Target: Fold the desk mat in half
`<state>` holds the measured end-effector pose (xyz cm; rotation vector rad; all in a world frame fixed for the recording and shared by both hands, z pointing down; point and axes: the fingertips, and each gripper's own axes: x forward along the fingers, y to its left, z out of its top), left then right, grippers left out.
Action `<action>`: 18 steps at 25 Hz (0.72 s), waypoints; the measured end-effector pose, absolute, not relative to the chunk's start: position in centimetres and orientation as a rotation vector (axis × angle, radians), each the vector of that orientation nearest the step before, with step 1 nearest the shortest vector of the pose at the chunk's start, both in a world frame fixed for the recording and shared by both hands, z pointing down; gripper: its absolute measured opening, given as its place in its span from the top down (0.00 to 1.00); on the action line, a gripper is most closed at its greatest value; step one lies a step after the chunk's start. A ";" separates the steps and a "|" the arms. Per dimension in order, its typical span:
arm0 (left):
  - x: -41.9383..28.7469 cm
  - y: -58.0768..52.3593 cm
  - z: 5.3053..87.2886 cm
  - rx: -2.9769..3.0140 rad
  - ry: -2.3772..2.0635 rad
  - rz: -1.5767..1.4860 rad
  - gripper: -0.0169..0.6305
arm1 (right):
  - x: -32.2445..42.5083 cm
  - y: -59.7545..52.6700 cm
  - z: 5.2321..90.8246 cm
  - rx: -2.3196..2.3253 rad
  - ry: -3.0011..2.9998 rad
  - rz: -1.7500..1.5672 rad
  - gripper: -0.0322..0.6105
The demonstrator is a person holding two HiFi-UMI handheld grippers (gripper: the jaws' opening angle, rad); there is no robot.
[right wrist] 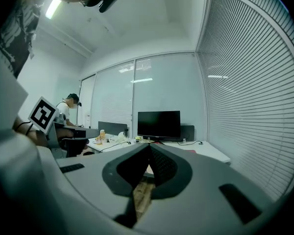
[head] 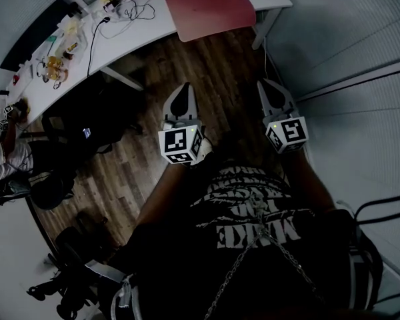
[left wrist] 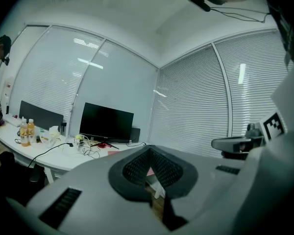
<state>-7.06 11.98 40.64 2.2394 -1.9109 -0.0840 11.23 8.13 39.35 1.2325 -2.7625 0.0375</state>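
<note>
While the person is standing back from the white desk (head: 153,29), the desk mat (head: 210,7) is lying flat and unfolded on the desk's right end, well apart from both grippers. It is showing as a pinkish-red rectangle with rounded corners. Its long axis is running along the desk's length, left to right in the head view and slightly tilted, with one long edge reaching the desk's near edge.

The left gripper (head: 181,93) is being held over the wooden floor (head: 220,72), pointing towards the desk, its jaws clenched together with nothing between them. The right gripper (head: 270,93) is hanging beside it, pointing the same way, likewise closed tight and empty. Each gripper view is showing its jaw tips meeting in a point.

As for writing, the marker cubes are carrying only black-and-white square patterns, no letters. The person's black shirt (head: 253,212) is bearing large white lettering, seen upside down from the head view and too dim to read with certainty. A dark monitor (left wrist: 106,122) is standing on the desk with its screen blank, and any labels on the two bottles (left wrist: 26,131) further left are too small to read.
</note>
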 end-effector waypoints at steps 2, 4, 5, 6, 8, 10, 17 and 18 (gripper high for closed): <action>-7.9 11.4 40.8 2.241 -1.902 -0.086 0.97 | 10.4 7.6 39.2 1.235 -2.759 0.032 0.95; -9.0 10.6 40.9 2.245 -1.903 -0.088 0.97 | 9.3 6.8 39.1 1.237 -2.760 0.027 0.95; -9.5 10.1 40.9 2.246 -1.901 -0.093 0.97 | 8.7 6.5 39.1 1.238 -2.760 0.024 0.95; -10.0 9.7 40.9 2.248 -1.898 -0.098 0.97 | 8.2 6.2 39.1 1.239 -2.759 0.020 0.95; -10.9 9.0 40.9 2.255 -1.890 -0.111 0.97 | 7.2 5.9 39.0 1.243 -2.752 0.001 0.95; -11.6 8.3 40.8 2.265 -1.886 -0.127 0.97 | 6.5 5.6 38.9 1.249 -2.745 -0.022 0.95; -12.3 6.4 40.8 2.274 -1.844 -0.145 0.97 | 6.2 4.6 39.1 1.271 -2.700 -0.015 0.95; -12.1 6.1 40.9 2.274 -1.839 -0.141 0.97 | 6.4 4.3 39.2 1.277 -2.696 -0.012 0.95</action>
